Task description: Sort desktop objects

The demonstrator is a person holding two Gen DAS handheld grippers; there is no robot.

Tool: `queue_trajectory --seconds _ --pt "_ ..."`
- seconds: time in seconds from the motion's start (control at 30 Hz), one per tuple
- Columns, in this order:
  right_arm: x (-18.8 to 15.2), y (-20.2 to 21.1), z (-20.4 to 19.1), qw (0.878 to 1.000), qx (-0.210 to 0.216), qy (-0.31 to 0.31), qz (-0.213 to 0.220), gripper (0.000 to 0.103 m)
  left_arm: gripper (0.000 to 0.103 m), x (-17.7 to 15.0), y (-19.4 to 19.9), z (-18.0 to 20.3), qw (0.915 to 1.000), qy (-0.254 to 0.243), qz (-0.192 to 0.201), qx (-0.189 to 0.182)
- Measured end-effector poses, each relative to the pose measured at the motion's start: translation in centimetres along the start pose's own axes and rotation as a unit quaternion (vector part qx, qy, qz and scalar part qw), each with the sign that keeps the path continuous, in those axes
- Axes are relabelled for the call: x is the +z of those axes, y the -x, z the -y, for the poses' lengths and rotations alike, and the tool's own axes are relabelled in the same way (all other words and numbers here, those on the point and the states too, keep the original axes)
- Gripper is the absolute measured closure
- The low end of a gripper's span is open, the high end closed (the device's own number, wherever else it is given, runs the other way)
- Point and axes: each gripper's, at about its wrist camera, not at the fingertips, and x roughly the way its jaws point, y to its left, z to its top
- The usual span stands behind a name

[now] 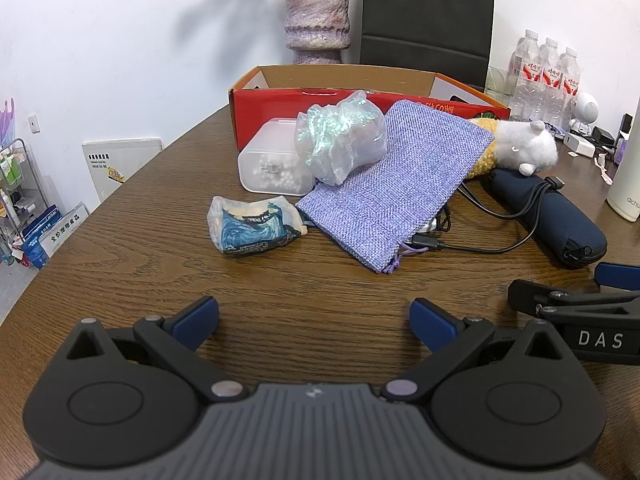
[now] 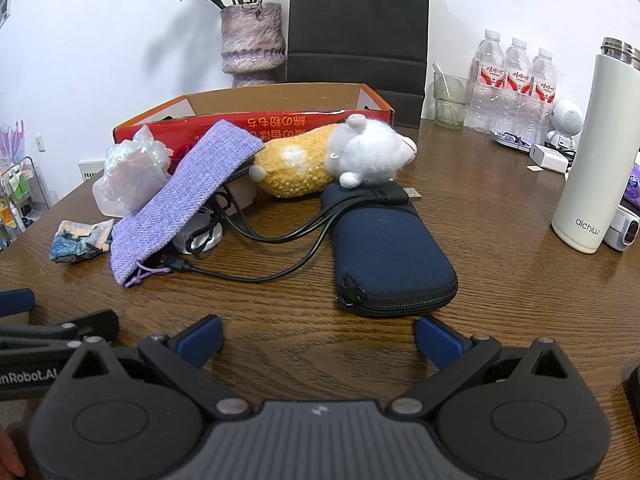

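Note:
A red cardboard box (image 1: 360, 98) (image 2: 256, 120) stands open at the back of the wooden table. In front of it lie a white plastic box (image 1: 274, 158), an iridescent bag (image 1: 340, 136), a purple woven pouch (image 1: 396, 176) (image 2: 188, 200), a blue tissue pack (image 1: 254, 226) (image 2: 80, 242), a yellow-and-white plush (image 1: 520, 148) (image 2: 336, 160), a black cable (image 2: 280, 236) and a navy zip case (image 1: 552, 216) (image 2: 388, 256). My left gripper (image 1: 314, 320) is open and empty, short of the tissue pack. My right gripper (image 2: 318, 336) is open and empty, just short of the navy case.
A purple vase (image 2: 254, 40), a black paper bag (image 2: 358, 20), water bottles (image 2: 516, 84), a glass (image 2: 450, 100) and a white thermos (image 2: 596, 148) stand at the back and right. A white charger (image 2: 550, 158) lies near the thermos.

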Motion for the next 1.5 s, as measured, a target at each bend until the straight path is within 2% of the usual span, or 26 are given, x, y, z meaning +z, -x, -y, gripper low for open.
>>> queue_trajectory --seconds 1.5 --pt "-0.09 -0.11 -0.13 1.000 -0.005 -0.003 0.001 0.000 0.000 -0.17 0.37 -0.37 0.9999 0.007 0.010 -0.006"
